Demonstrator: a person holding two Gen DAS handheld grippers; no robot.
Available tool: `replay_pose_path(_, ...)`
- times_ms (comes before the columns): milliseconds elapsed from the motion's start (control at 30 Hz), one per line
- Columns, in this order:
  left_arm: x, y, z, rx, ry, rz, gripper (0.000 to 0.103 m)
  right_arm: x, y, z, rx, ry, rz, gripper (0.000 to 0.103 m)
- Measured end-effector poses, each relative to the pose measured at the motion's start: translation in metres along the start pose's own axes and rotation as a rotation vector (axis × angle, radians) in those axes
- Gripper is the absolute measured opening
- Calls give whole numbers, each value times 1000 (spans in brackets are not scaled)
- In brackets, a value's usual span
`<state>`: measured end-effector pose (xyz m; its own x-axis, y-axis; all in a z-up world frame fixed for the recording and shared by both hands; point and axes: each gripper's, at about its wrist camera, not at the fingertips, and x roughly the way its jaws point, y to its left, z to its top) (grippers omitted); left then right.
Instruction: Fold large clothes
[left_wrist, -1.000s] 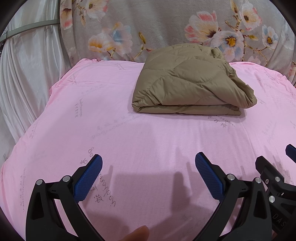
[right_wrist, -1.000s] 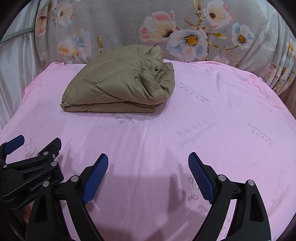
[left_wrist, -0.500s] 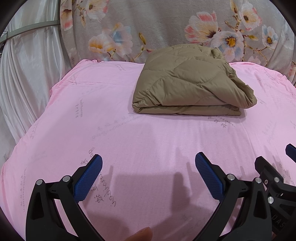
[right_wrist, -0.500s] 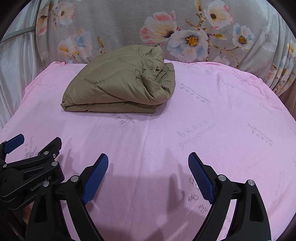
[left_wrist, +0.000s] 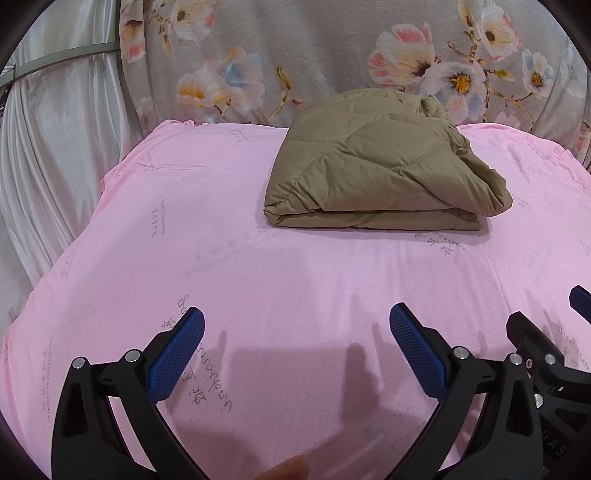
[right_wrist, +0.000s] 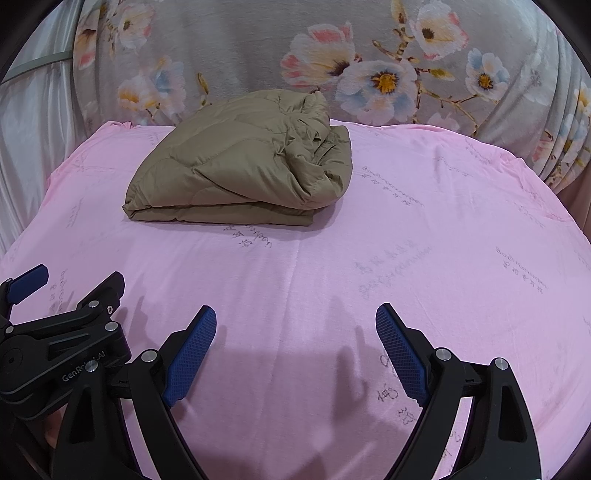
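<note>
A khaki quilted jacket (left_wrist: 380, 166) lies folded into a thick bundle at the far side of the pink sheet (left_wrist: 258, 266); it also shows in the right wrist view (right_wrist: 243, 162). My left gripper (left_wrist: 295, 325) is open and empty, low over the near part of the sheet, well short of the jacket. My right gripper (right_wrist: 295, 325) is open and empty beside it. The right gripper shows at the right edge of the left wrist view (left_wrist: 546, 354), and the left gripper shows at the left of the right wrist view (right_wrist: 62, 332).
A grey floral cloth (left_wrist: 332, 55) hangs behind the pink surface. A white curtain (left_wrist: 48, 140) hangs at the left. The pink sheet drops away at its left edge (left_wrist: 92, 206) and right edge (right_wrist: 554, 192).
</note>
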<state>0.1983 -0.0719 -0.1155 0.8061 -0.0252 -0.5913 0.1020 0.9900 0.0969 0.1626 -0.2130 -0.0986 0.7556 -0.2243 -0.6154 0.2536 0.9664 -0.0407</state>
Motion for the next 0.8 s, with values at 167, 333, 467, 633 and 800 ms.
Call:
replay_pose_path(167, 0, 0, 0, 0, 0, 0, 98, 0, 0, 0, -1, 0, 0, 86)
replay_pose_path(333, 0, 1, -1, -2, 1, 1, 98, 0, 1, 0, 0, 0, 0, 86)
replay_pose_path(467, -1, 1, 1, -5, -1, 0, 98, 0, 1, 0, 0, -1, -1, 86)
replay_pose_path(633, -1, 1, 1, -5, -1, 1, 98, 0, 1, 0, 0, -1, -1, 86)
replay_pose_path(800, -2, 1, 2, 0, -7, 2, 98, 0, 2, 0, -2, -2, -4, 86)
